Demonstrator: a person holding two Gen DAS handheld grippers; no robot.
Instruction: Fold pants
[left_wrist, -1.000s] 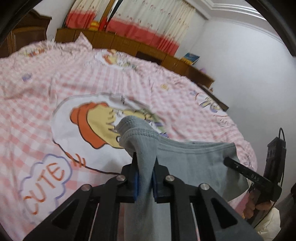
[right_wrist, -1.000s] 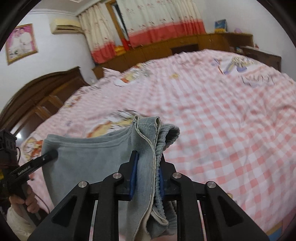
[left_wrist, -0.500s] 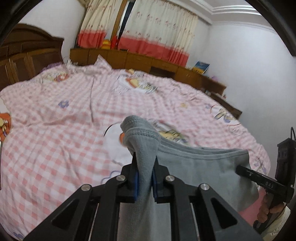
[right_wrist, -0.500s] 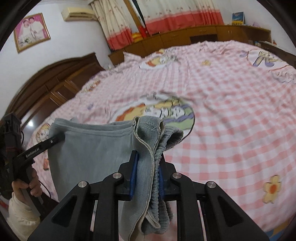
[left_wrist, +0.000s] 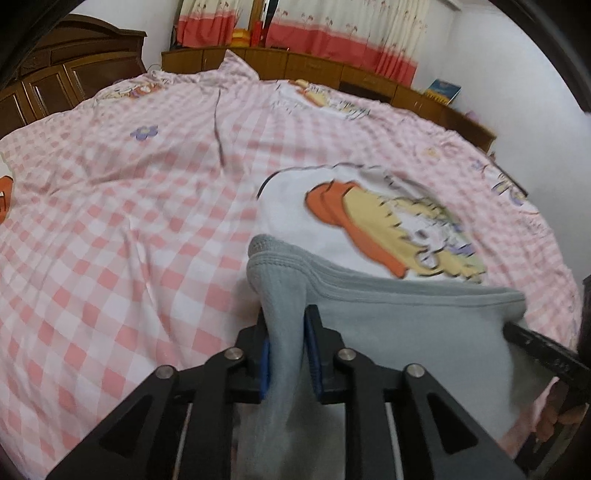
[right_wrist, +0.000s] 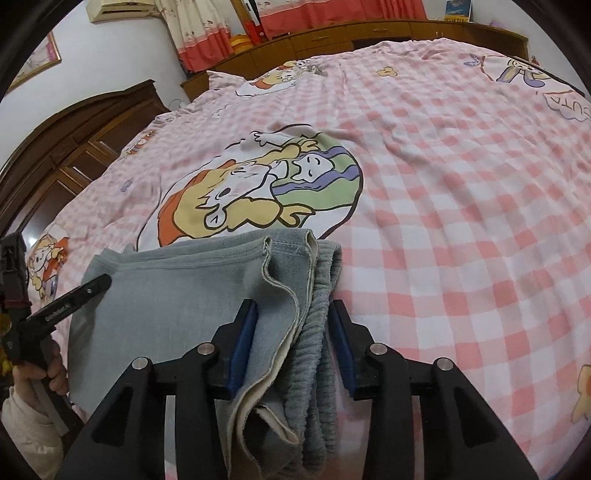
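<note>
In the left wrist view, the left tongs (left_wrist: 287, 352) have just been opening, and a fold of the grey pants (left_wrist: 388, 314) stands between the blue pads, which seem still to touch it. The pants lie on the pink checked bedcover (left_wrist: 147, 221). In the right wrist view, the right tongs (right_wrist: 291, 345) have also been opening; the bunched waistband sits loosely between spread pads.

One pair of grey pants (right_wrist: 166, 295) lies on one bed (right_wrist: 461, 221) with a pink checked cover. Two hand-held grippers: left hand-held gripper (left_wrist: 286, 354), right hand-held gripper (right_wrist: 291, 347), one at each end of the pants. Beyond the bed: one wooden wardrobe (left_wrist: 66, 77), one air conditioner (right_wrist: 118, 6), one framed picture (right_wrist: 37, 61).
</note>
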